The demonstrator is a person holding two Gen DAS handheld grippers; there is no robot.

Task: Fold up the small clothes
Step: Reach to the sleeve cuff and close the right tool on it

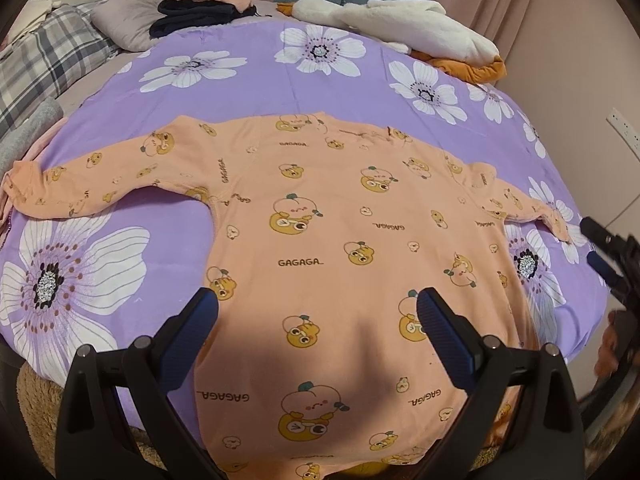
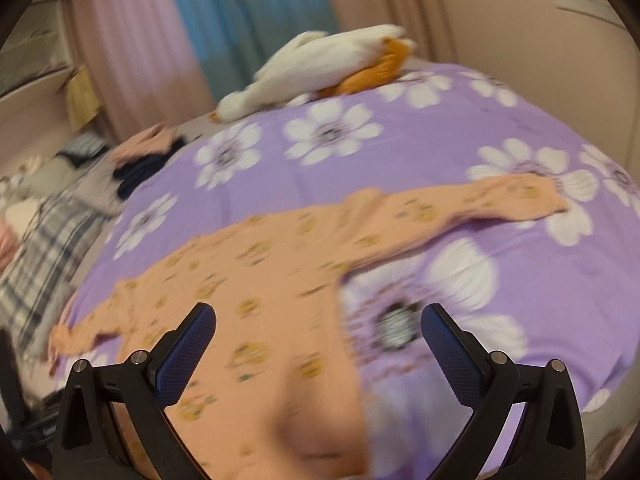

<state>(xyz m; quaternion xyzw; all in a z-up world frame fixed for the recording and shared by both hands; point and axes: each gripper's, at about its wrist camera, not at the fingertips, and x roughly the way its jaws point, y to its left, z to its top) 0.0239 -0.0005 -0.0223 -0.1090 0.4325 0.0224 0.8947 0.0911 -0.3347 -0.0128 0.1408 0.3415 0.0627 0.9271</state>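
Peach top spread flat for folding; left gripper and right gripper hovered open, empty.

Both the left gripper and the right gripper are showing black angular frames, textured blue finger pads (diamond-patterned) and small silver screws.

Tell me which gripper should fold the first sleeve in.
Probably the right. The right gripper is open over the shirt edge, with the right sleeve stretched just ahead. The left gripper, also open, hovers over the hem's middle, far from either cuff.
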